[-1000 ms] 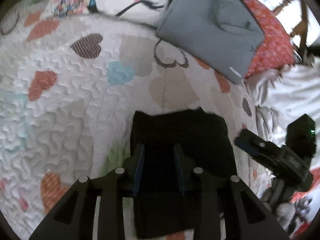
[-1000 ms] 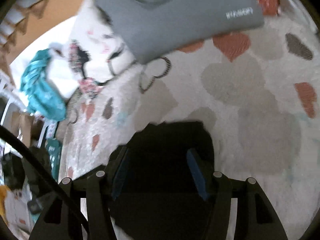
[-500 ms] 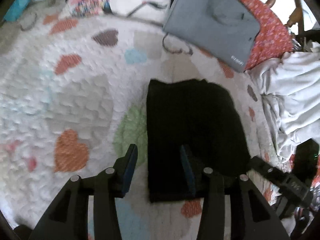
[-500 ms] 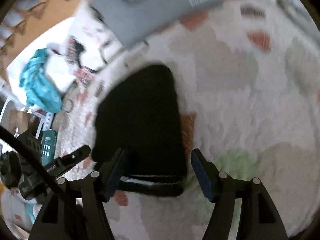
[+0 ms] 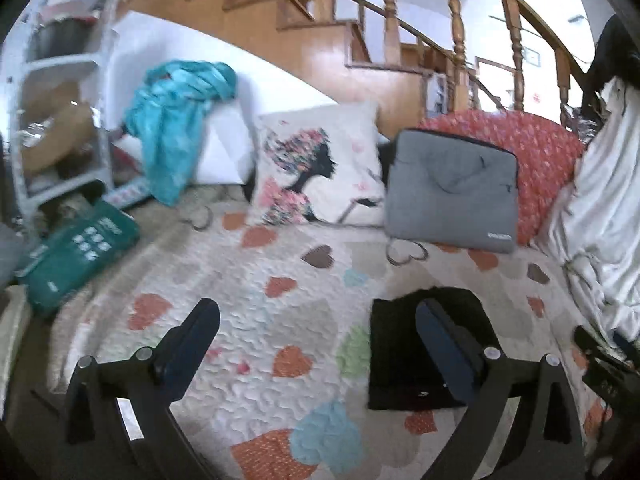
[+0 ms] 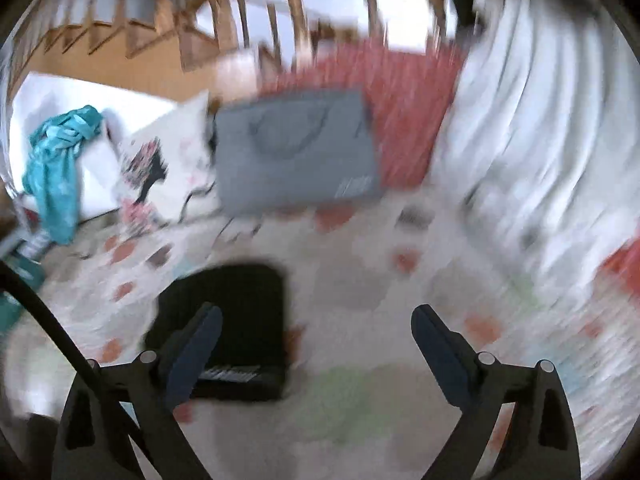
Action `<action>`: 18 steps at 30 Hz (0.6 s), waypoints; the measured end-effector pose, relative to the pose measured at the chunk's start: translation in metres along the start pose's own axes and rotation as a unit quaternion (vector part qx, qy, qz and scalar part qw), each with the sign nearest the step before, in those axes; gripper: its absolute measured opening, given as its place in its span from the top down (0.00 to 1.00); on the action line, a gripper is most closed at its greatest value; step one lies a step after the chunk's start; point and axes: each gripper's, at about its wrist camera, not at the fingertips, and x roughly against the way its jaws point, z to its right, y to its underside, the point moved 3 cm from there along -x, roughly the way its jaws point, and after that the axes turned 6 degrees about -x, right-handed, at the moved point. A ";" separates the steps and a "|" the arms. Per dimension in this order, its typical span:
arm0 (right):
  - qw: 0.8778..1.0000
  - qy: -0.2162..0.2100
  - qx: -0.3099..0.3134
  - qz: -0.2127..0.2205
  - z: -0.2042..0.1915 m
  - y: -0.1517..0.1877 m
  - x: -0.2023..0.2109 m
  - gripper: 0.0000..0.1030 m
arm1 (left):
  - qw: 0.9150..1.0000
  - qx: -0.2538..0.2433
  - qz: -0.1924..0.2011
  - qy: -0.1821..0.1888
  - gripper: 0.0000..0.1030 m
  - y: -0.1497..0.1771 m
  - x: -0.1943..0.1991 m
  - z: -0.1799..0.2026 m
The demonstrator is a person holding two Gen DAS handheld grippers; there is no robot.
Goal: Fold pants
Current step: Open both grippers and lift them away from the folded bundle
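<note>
Since the black pants [image 5: 404, 356] lie as a compact folded rectangle flat on the heart-print quilt [image 5: 256, 320], the folding itself looks finished and this reads as the let-go stage. Both the left gripper [image 5: 316, 336] and the right gripper [image 6: 316, 340] have their jaws spread wide and empty, raised clear of the cloth — the right view is badly blurred. Next move, if any, is likely just a tidy-up press on the top layer — nothing more demanding.
</note>
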 end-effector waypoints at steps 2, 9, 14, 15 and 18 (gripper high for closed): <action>0.999 0.020 0.014 0.040 -0.003 0.004 0.011 0.00 | 1.000 -0.011 -0.001 -0.021 0.04 0.003 0.001 0.004; 0.997 0.018 0.008 -0.068 0.016 0.057 -0.037 0.00 | 0.994 -0.054 -0.091 -0.008 0.04 0.037 -0.022 0.034; 0.988 0.015 -0.017 -0.153 0.031 0.087 -0.067 0.03 | 0.988 -0.081 -0.132 0.019 0.04 0.056 -0.036 0.053; 0.988 0.021 -0.014 -0.153 0.031 0.087 -0.069 0.03 | 0.987 -0.082 -0.139 0.025 0.04 0.059 -0.039 0.056; 0.987 0.037 -0.004 -0.156 0.032 0.091 -0.072 0.03 | 0.984 -0.083 -0.153 0.037 0.04 0.065 -0.043 0.061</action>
